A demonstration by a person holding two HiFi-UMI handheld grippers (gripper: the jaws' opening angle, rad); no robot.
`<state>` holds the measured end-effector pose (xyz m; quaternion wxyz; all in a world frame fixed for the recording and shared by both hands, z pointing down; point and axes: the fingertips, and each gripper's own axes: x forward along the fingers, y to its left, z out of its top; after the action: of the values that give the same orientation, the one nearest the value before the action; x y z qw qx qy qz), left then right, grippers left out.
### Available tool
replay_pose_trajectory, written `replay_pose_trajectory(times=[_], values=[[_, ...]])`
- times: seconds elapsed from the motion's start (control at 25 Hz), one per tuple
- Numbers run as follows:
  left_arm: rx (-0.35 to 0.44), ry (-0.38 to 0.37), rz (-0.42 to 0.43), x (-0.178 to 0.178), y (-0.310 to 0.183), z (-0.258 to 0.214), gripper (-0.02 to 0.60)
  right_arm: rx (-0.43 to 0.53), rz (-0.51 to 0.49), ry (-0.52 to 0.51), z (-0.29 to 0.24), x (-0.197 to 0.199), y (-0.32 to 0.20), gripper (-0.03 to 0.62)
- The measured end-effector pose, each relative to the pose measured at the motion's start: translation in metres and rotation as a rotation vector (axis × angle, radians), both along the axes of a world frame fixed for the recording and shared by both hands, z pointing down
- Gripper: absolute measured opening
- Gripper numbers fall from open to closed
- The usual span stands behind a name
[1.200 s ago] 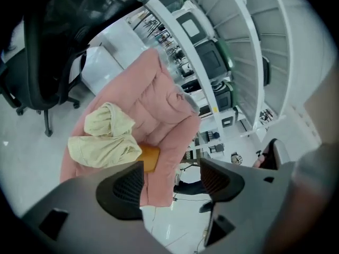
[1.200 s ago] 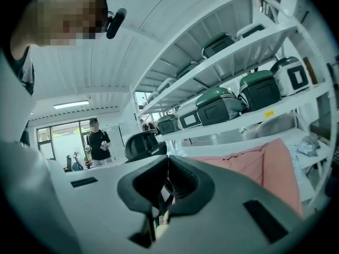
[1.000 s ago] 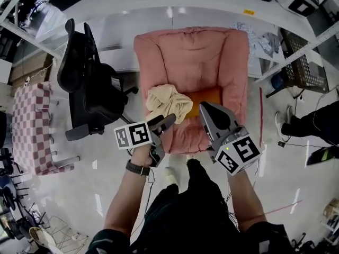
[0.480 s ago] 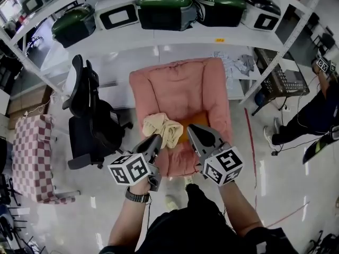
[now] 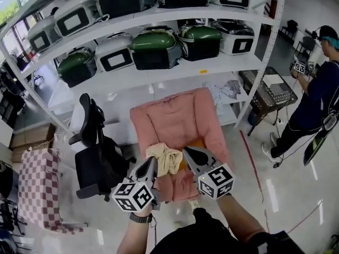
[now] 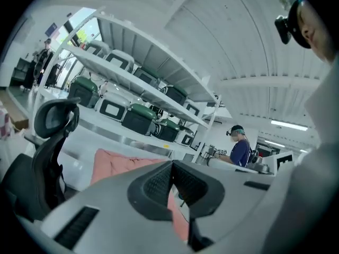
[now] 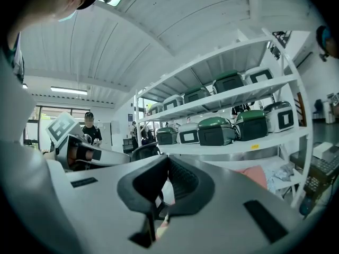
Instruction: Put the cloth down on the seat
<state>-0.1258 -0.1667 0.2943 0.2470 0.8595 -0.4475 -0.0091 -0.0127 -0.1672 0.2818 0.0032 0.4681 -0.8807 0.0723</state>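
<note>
While the cream cloth (image 5: 165,159) lay crumpled on the front of the pink armchair's (image 5: 183,115) seat, just beside an orange patch (image 5: 197,143) of that seat, you held both grippers out in front of you, and neither had any part of it. Your left gripper (image 5: 152,162) had just been closing its jaws, and its own view showed them fully together (image 6: 170,181) with nothing between the pads. Your right gripper (image 5: 186,151) also had its jaws pressed together (image 7: 167,176) and empty. From the head view the cloth showed between the two gripper tips, with the left tip at its near left edge and the right tip at its right side. A black office chair (image 5: 98,157) stood just left of the armchair, racks of green and white cookers (image 5: 153,49) rose behind it, and another person (image 5: 318,99) stood off to the right.
</note>
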Motion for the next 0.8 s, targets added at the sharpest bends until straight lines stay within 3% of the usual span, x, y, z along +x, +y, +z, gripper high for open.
replay_pose_trajectory(times=[0.52, 0.8], values=[[0.204, -0.033, -0.007, -0.021, 0.039, -0.074, 0.006, 0.14, -0.003, -0.004, -0.063, -0.011, 0.038, 0.005], [0.26, -0.076, -0.032, -0.035, 0.051, -0.093, 0.006, 0.173, -0.004, 0.049, -0.072, -0.016, 0.055, 0.005]])
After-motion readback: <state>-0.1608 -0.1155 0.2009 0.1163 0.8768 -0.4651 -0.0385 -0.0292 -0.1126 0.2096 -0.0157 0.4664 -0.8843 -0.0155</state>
